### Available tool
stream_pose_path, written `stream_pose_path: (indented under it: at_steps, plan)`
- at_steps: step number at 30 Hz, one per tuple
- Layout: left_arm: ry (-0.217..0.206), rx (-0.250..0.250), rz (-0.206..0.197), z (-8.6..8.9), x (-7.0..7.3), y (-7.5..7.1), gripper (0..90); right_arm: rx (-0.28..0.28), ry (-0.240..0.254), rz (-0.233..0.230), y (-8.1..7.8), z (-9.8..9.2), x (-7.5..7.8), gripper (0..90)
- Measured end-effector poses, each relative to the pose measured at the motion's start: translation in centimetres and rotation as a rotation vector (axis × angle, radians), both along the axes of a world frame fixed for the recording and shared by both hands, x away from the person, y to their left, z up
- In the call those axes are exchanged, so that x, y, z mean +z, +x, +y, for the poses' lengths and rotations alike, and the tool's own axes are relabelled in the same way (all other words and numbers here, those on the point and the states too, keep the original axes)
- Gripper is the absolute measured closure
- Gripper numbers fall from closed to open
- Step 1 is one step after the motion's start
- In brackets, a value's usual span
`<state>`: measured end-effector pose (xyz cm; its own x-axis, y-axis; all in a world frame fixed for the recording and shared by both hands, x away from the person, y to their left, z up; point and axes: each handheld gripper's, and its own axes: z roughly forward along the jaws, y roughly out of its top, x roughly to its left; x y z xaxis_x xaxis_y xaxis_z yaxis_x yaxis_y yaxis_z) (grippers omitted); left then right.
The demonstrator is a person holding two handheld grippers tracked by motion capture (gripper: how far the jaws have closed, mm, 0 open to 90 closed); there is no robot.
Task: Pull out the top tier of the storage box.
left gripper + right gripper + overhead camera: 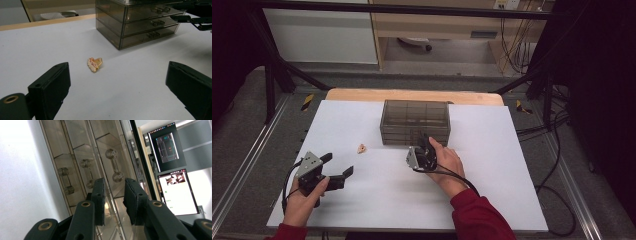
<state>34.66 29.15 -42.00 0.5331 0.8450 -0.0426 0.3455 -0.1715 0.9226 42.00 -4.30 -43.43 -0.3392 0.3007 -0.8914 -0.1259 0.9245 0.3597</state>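
Nearing blurred drawer handle (114, 165): right claw (114, 192)

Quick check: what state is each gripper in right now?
Left gripper: open, holding nothing, aimed at the small orange piece.
Right gripper: jaws narrowed at the drawer unit, pads not yet gripping a handle.

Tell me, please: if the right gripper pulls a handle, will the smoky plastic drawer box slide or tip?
The drawer box looks like thin see-through plastic, so it is probably light and may slide on the smooth white table. It is wide and low, so tipping seems unlikely. Its small dumbbell handle looks glossy, perhaps slippery for the right gripper.
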Motion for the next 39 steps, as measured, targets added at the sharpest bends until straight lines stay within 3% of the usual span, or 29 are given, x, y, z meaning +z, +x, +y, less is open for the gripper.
stream_pose_path:
  at_steps: [22, 39]
  plan:
    - [0.001, -0.004, 0.000, 0.0, 0.1, 0.0, 6.1, 0.009, -0.097, -0.039, 0.8, 1.0, 0.1, 79.3]
    - [0.001, -0.009, 0.002, 0.0, 0.1, 0.0, 6.3, 0.006, -0.153, -0.060, 0.9, 1.6, 0.0, 78.1]
